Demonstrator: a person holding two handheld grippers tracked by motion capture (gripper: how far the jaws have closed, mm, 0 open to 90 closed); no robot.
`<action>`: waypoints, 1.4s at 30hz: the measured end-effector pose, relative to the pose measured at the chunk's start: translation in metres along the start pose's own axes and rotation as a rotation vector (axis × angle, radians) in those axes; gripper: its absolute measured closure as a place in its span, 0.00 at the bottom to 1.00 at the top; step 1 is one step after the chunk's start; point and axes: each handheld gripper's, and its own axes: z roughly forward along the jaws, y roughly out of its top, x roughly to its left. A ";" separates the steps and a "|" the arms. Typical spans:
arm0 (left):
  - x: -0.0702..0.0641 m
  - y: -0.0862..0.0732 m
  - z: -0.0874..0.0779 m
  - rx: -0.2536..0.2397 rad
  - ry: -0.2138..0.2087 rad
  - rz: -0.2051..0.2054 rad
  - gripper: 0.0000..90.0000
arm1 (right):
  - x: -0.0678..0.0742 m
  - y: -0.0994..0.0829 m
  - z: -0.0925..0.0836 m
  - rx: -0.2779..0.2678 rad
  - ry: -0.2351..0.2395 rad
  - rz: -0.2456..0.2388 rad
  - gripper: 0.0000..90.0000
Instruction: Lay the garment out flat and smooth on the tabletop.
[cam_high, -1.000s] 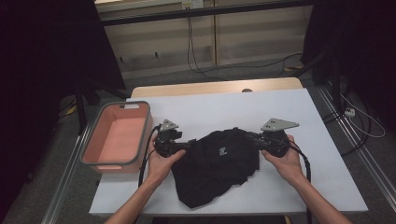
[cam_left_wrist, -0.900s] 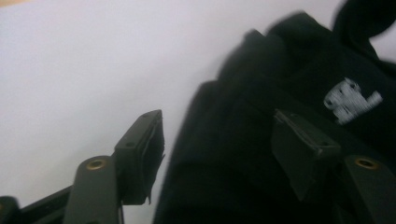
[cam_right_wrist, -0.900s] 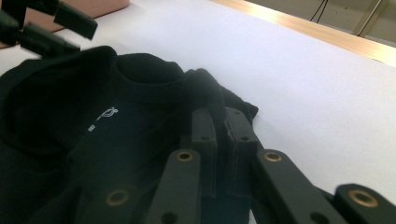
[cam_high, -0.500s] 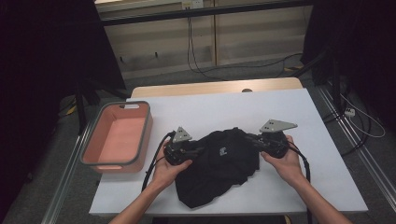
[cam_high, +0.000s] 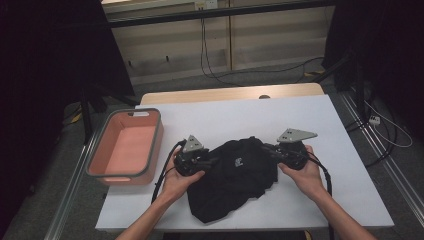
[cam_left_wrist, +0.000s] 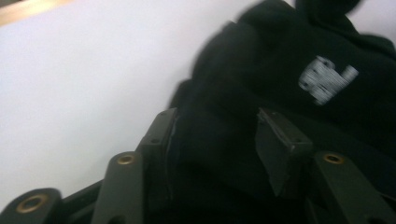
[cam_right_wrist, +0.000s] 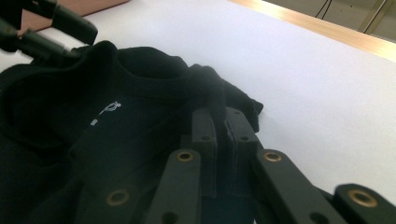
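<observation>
The garment (cam_high: 235, 180) is black all over, with a small white printed logo (cam_high: 238, 161) on its chest; in the left gripper view that logo shows as a blurred white block. The worktop (cam_high: 300, 120) beneath it is plain white, with a pale wood-coloured strip along its far edge. To the left of the garment, the tub (cam_high: 125, 147) is salmon pink inside, with a grey rim. The left hand-held gripper (cam_high: 207, 161) and the right hand-held gripper (cam_high: 270, 151) are both black, each with a light grey plate on top and brass-coloured rivets on its jaws.
</observation>
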 end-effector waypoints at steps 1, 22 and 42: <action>-0.004 0.000 0.000 0.000 -0.003 0.016 0.54 | 0.000 0.000 0.000 0.000 -0.001 0.000 0.94; -0.021 -0.008 0.029 0.084 0.006 0.147 0.75 | 0.003 -0.001 0.002 0.013 0.007 -0.009 0.94; 0.018 0.010 -0.026 -0.106 -0.048 -0.053 0.96 | -0.002 0.009 -0.004 -0.024 -0.001 0.007 0.94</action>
